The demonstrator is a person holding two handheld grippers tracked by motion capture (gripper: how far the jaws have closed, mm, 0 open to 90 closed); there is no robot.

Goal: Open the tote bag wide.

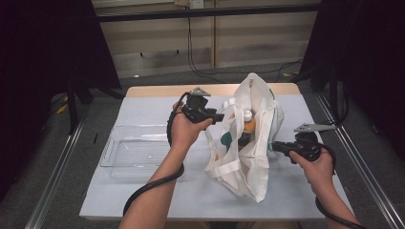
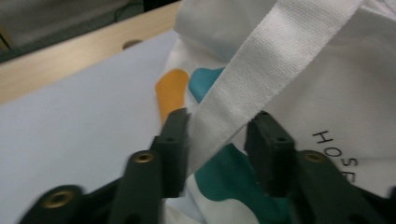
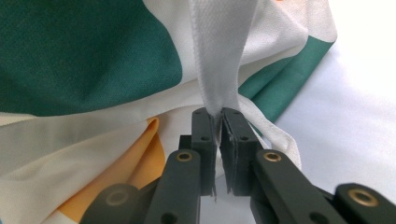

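A white tote bag (image 1: 248,167) with teal and orange patches stands open in the middle of the table. Inside it I see an orange bottle (image 1: 247,125) with a white cap and a dark item below it. My left gripper (image 1: 217,117) is at the bag's left side. In the left gripper view the left gripper (image 2: 217,123) is open, and a white strap (image 2: 261,60) runs loosely between its jaws in front of the bag (image 2: 327,93). My right gripper (image 1: 274,145) is at the bag's right side. There the right gripper (image 3: 219,112) is shut on the other white strap (image 3: 219,46).
A clear plastic tray (image 1: 129,152) lies on the white table cover (image 1: 191,195) left of the bag, under my left forearm. The table's wooden back edge (image 1: 157,90) shows behind it. Dark stands and cables surround the table.
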